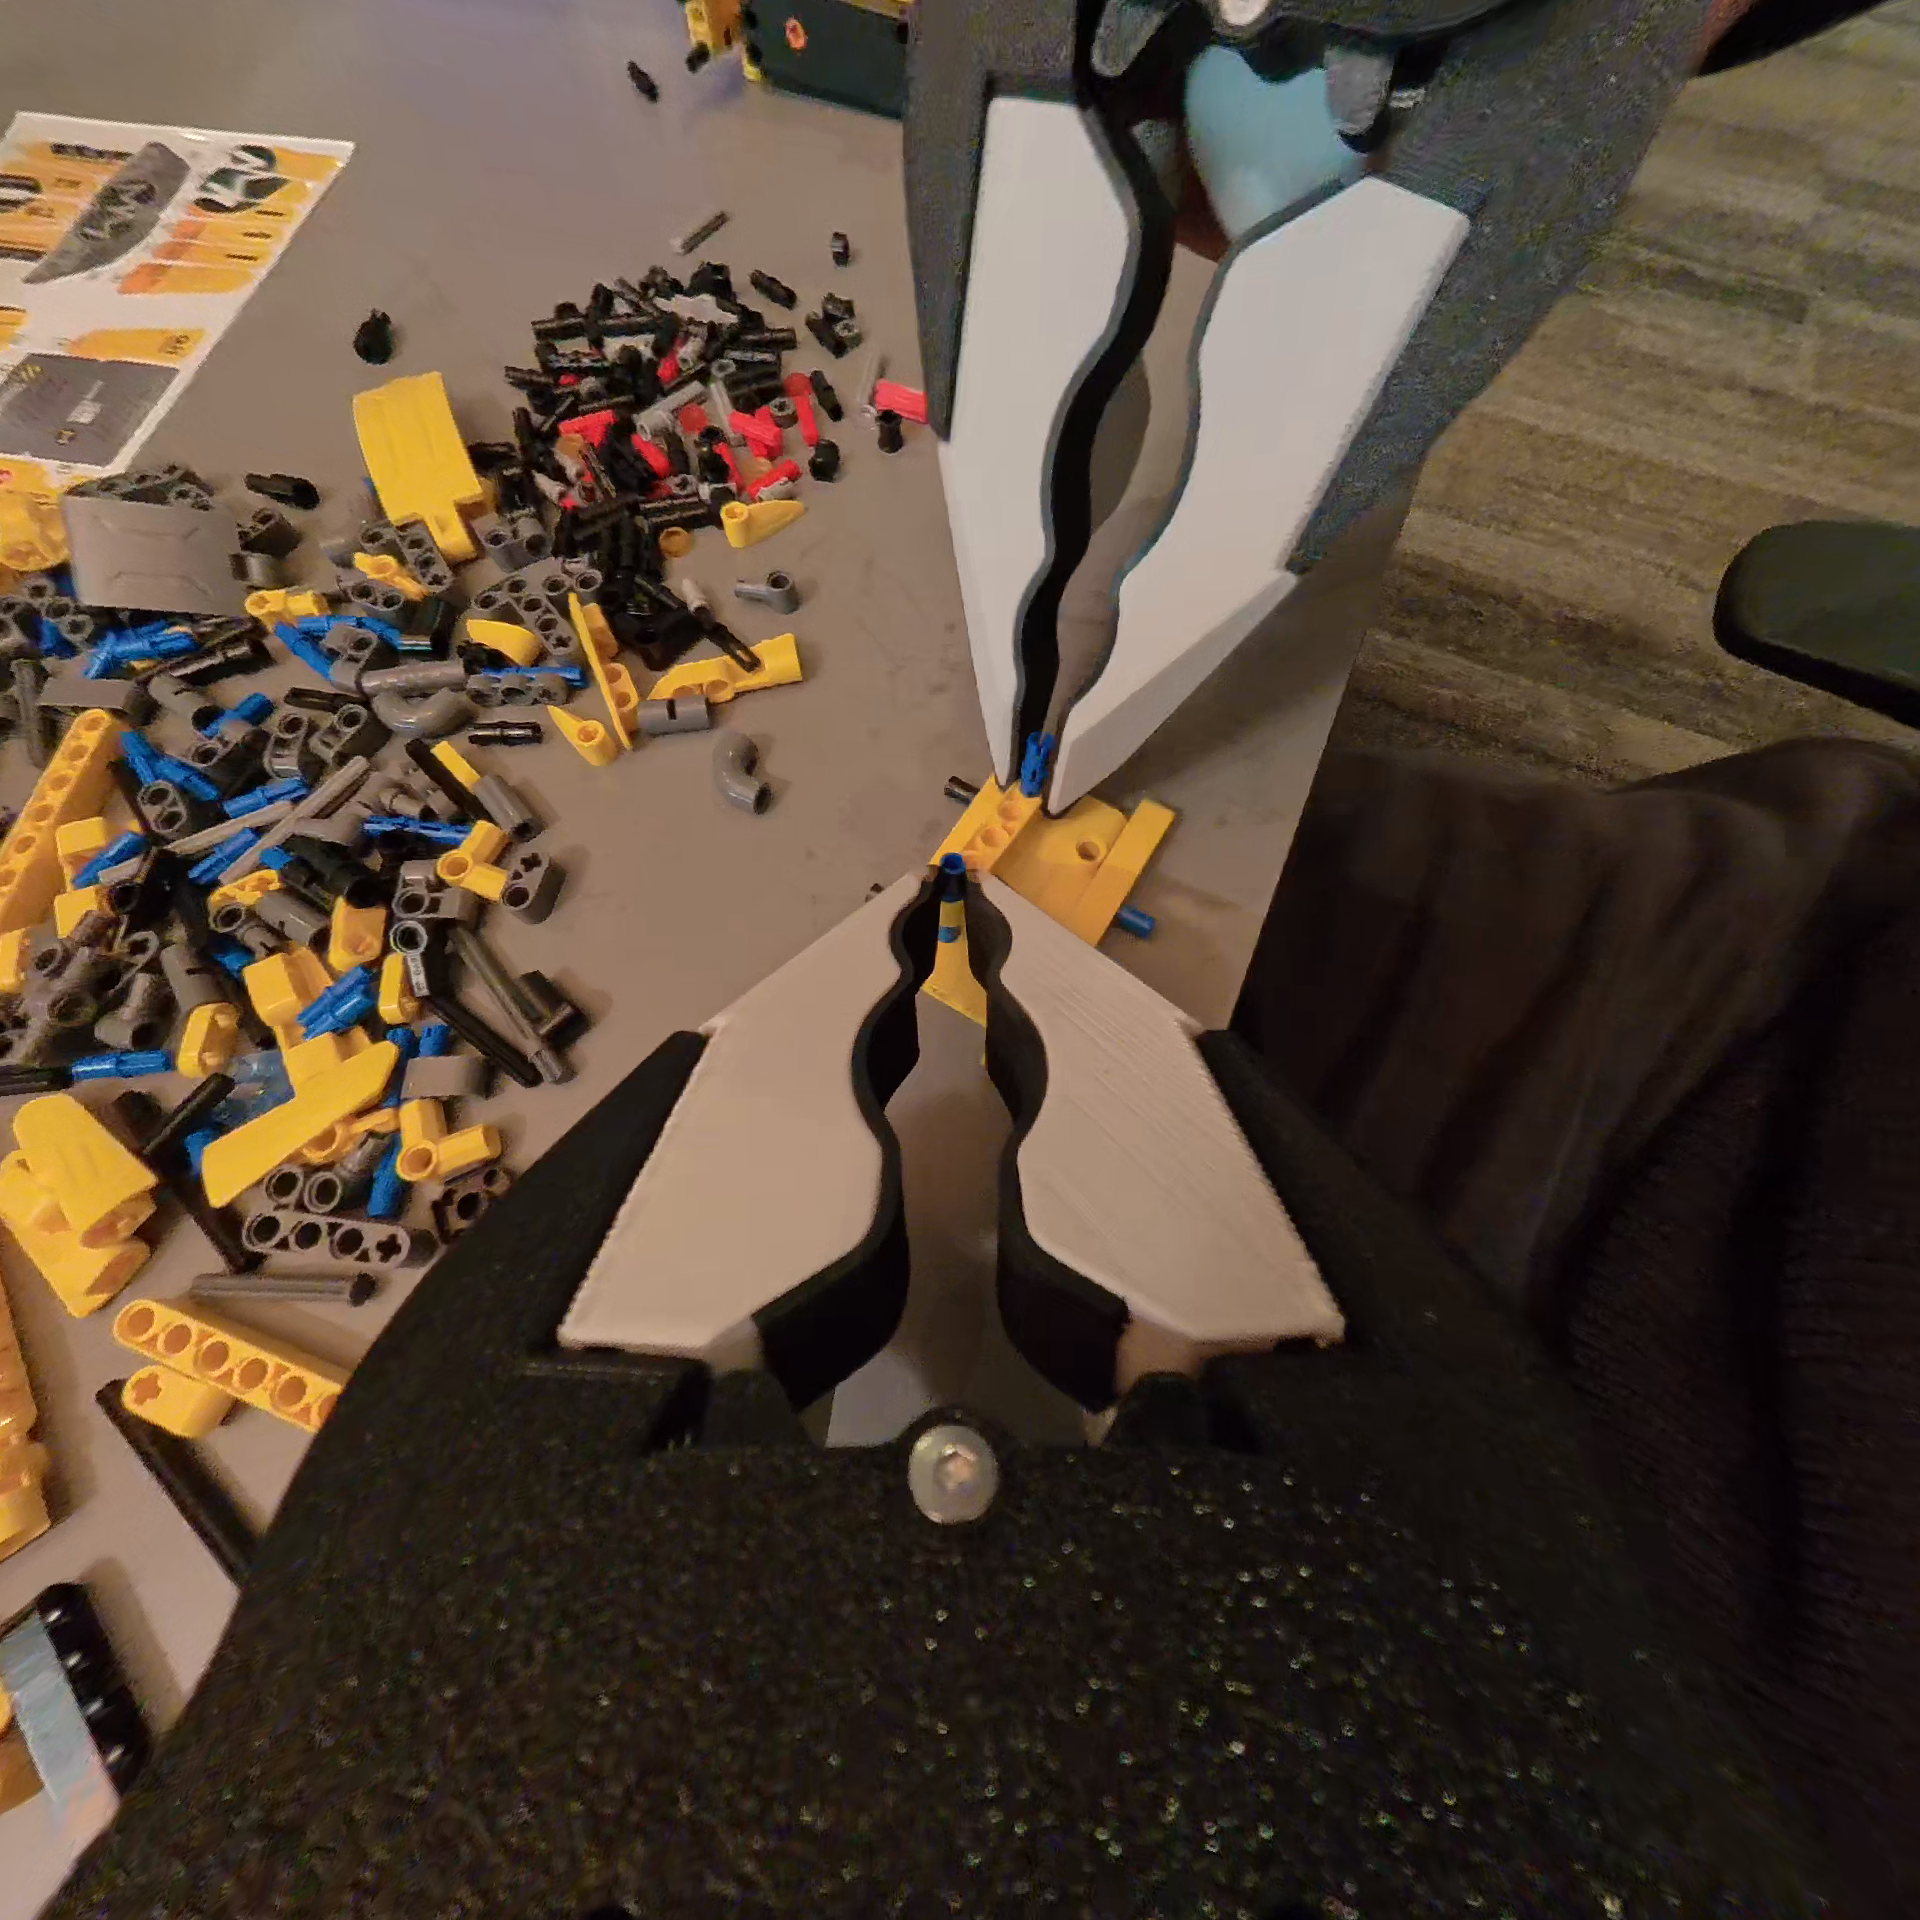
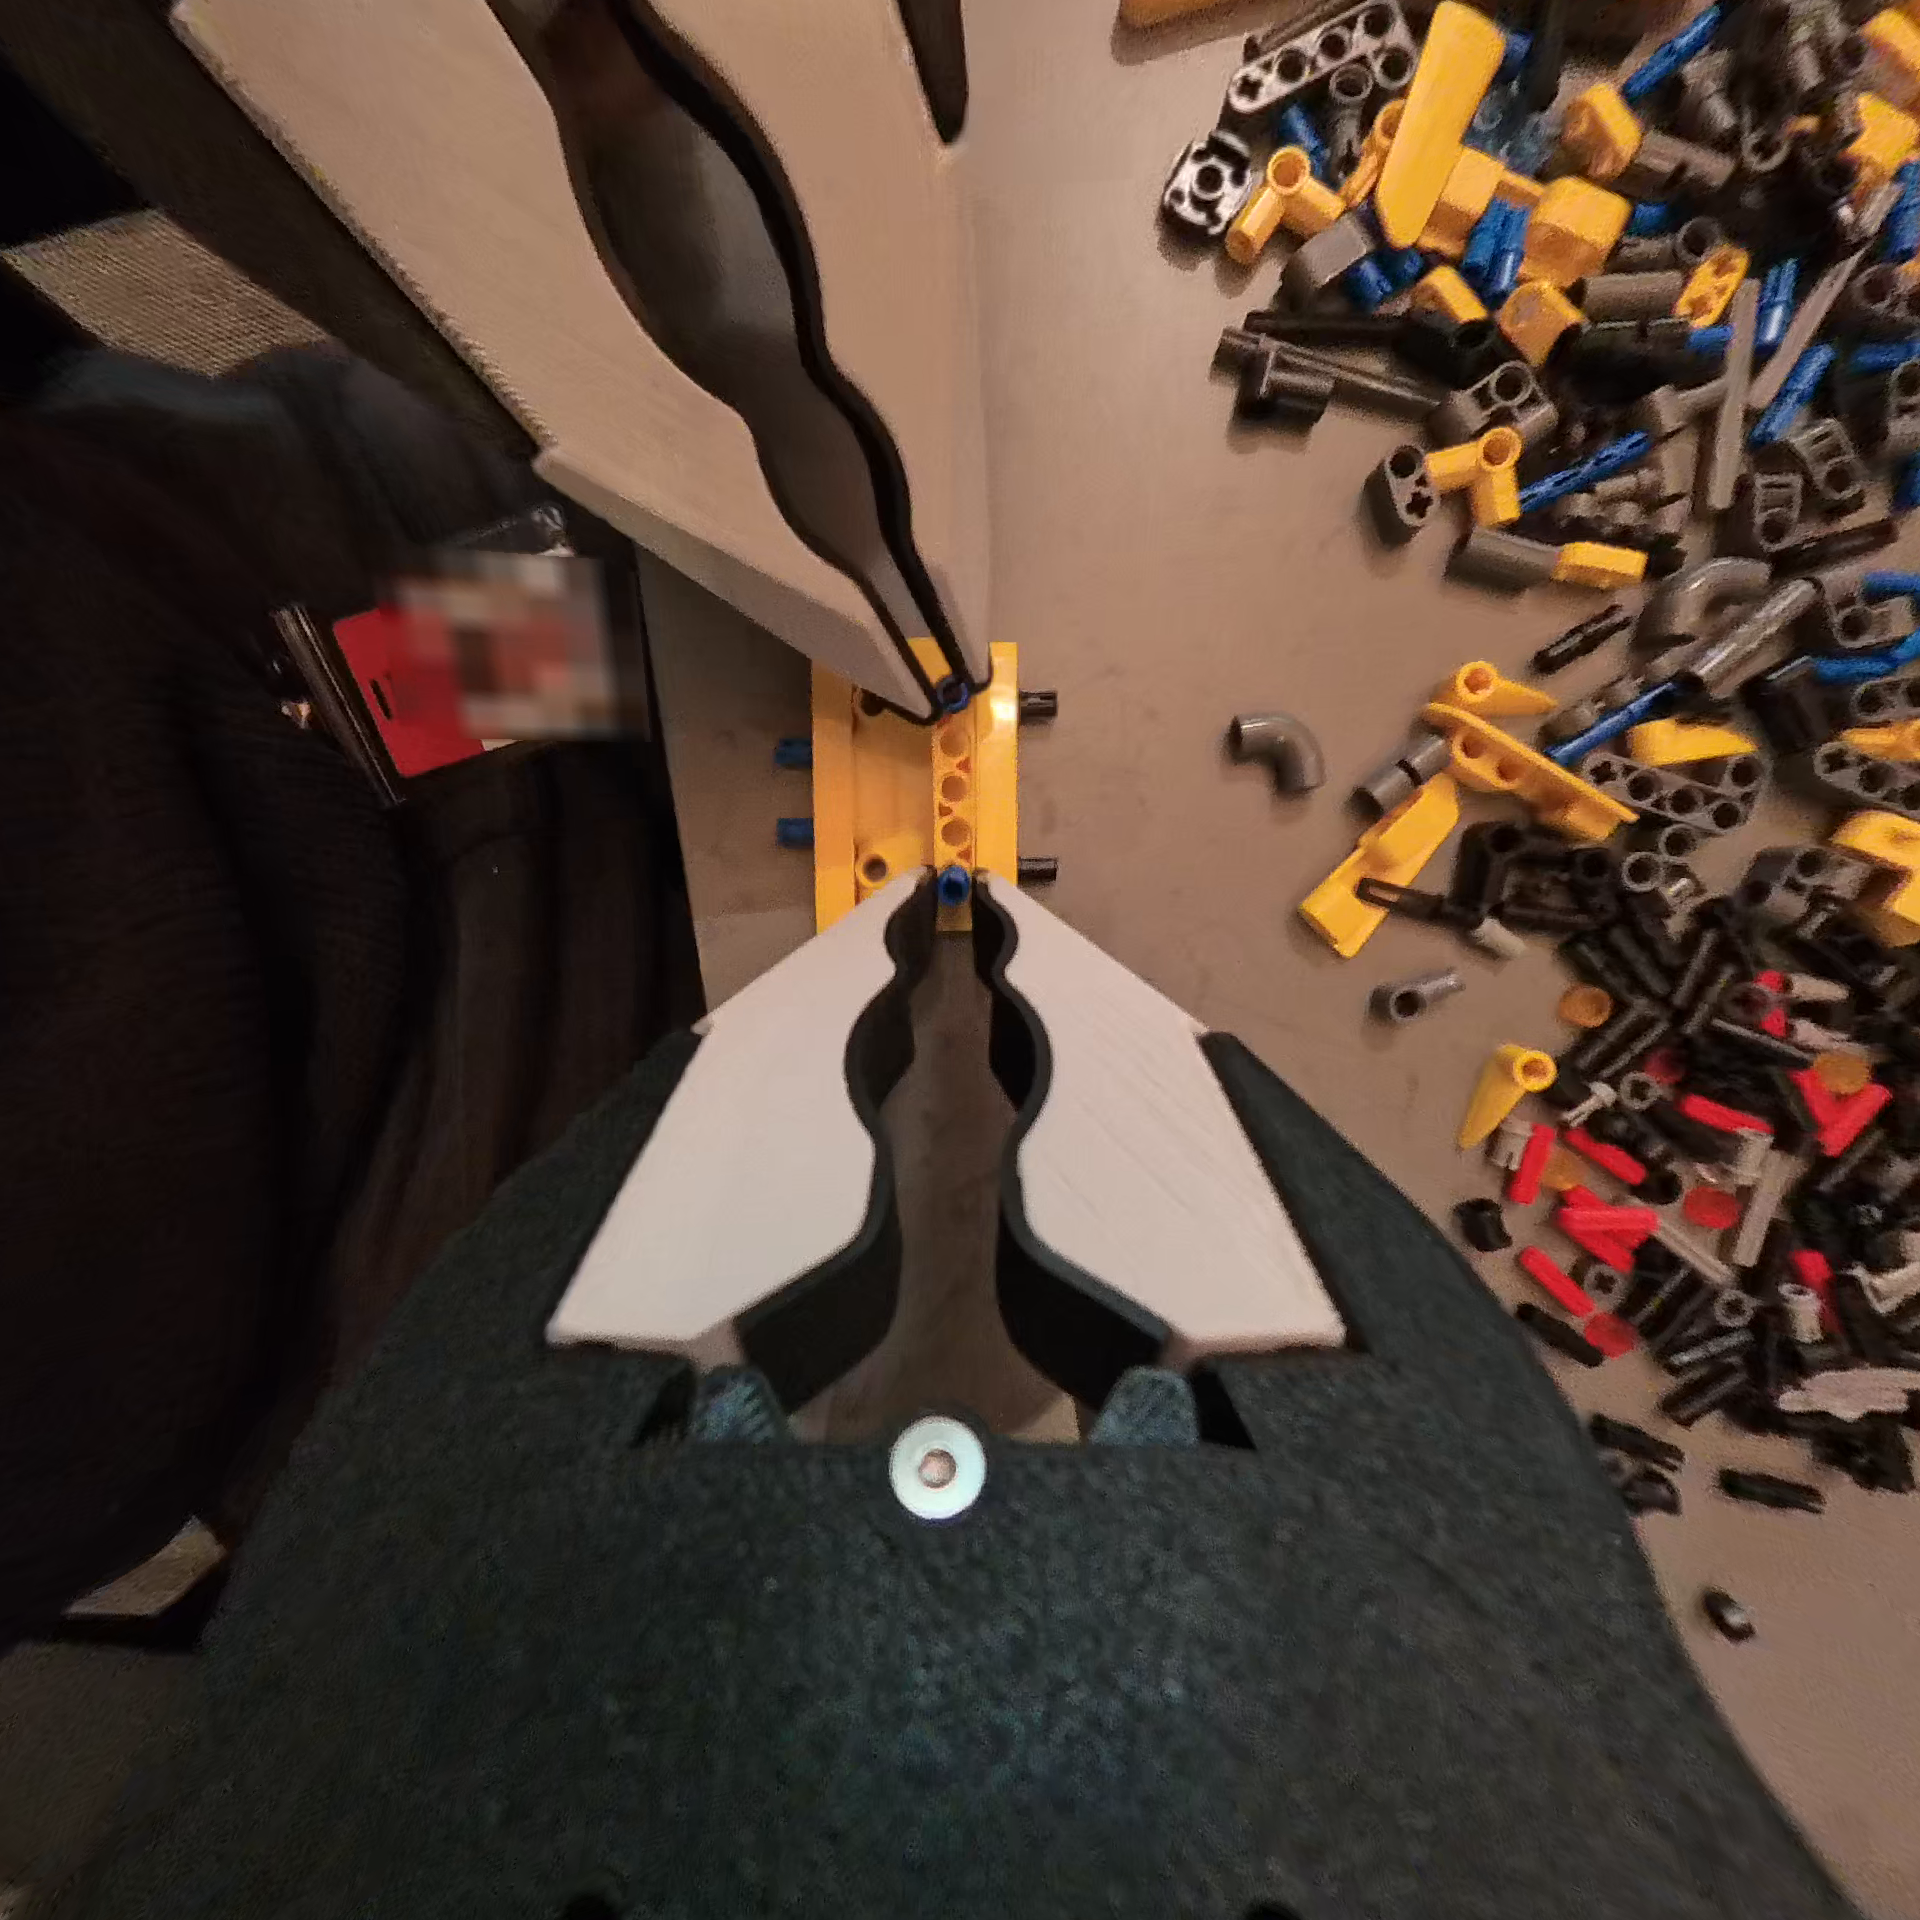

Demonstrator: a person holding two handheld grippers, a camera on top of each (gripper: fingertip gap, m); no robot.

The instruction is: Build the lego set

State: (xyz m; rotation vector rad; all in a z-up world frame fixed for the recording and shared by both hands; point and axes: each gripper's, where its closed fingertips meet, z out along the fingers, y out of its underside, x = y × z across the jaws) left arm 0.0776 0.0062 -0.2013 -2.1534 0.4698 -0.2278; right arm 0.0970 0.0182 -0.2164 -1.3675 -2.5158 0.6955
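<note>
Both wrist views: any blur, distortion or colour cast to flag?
Left wrist view: warm dim light; the right gripper above is motion-smeared along its edges, while the parts pile is fairly sharp; fisheye bends the table edge. Right wrist view: softer overall, the left gripper is blurred, the yellow assembly readable; a mosaic patch covers a red card at left.

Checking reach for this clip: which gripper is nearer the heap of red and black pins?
Right. The right gripper pinches a blue pin at the yellow frame's end nearer the red and black pins; the left gripper pinches one at the far end.
</note>
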